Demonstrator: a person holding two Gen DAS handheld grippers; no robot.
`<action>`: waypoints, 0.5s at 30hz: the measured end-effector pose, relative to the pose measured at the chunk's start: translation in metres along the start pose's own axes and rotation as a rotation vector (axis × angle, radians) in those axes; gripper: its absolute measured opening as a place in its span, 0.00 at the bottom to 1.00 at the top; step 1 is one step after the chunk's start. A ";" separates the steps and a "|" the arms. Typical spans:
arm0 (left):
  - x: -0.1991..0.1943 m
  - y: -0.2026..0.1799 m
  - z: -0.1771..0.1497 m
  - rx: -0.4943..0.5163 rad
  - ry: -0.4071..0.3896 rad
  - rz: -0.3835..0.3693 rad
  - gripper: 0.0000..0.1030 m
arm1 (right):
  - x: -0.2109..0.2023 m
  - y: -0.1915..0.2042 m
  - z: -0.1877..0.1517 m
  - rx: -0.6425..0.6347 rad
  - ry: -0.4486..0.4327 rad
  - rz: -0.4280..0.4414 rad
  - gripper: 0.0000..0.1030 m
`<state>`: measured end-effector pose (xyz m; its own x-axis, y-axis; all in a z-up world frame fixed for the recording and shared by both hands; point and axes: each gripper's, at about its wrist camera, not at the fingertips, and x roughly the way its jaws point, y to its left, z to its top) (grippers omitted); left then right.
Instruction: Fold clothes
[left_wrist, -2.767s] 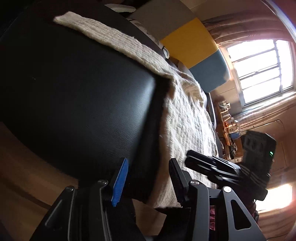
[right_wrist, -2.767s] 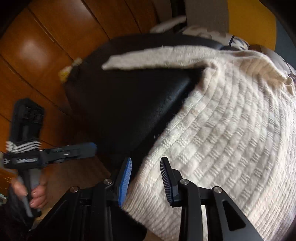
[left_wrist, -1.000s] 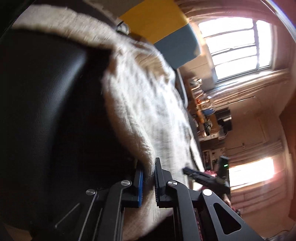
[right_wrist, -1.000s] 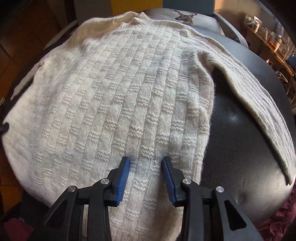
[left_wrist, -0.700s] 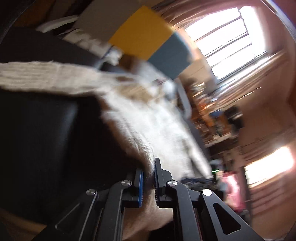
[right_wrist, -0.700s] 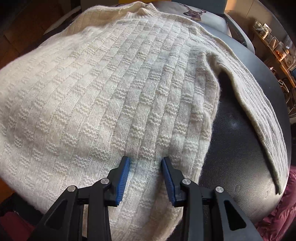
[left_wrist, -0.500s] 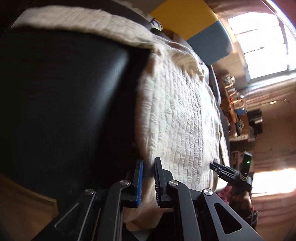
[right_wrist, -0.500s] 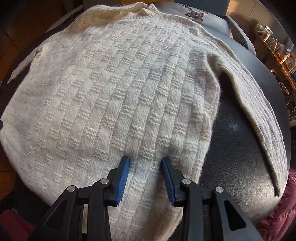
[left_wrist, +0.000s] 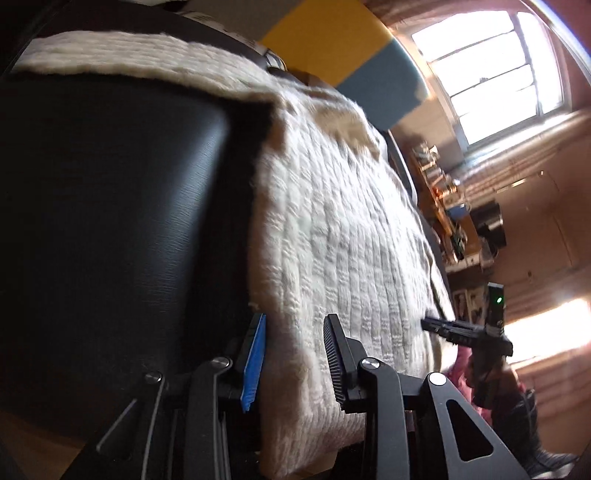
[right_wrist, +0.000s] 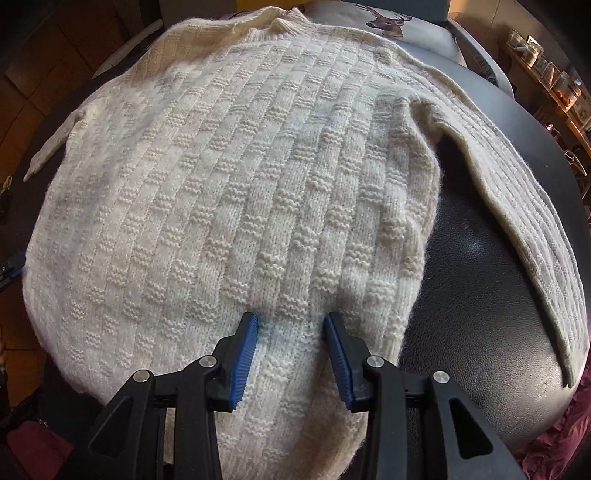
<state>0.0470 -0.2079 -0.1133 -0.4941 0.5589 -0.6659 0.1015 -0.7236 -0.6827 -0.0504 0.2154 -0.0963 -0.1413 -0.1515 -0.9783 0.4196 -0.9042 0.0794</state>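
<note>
Sweater (right_wrist: 236, 206) lies flat on the black seat (right_wrist: 480, 302), neck at 12 o'clock; both my grippers, left (left_wrist: 293, 354) and right (right_wrist: 291, 350), straddle its hem, jaws open and empty, ready to pinch for folding.

black leather seat (right_wrist: 480, 295) | deer cushion (right_wrist: 391, 22) | window (left_wrist: 487, 62)

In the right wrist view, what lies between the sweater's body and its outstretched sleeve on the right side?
Bare black leather surface, nothing else: a dark wedge between the sweater body and the sleeve, seen in the right wrist view.
</note>
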 end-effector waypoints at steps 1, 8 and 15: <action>0.001 0.001 0.001 -0.009 0.008 -0.020 0.31 | -0.001 -0.003 0.000 0.003 0.003 -0.001 0.37; 0.008 0.003 0.004 -0.086 0.033 -0.089 0.37 | -0.005 -0.015 0.004 0.020 0.030 -0.017 0.42; 0.006 0.005 0.005 -0.121 0.033 -0.103 0.38 | -0.015 -0.043 0.001 0.087 -0.039 0.081 0.47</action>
<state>0.0401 -0.2103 -0.1197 -0.4791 0.6418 -0.5989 0.1566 -0.6088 -0.7777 -0.0670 0.2566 -0.0852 -0.1459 -0.2391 -0.9600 0.3519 -0.9194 0.1755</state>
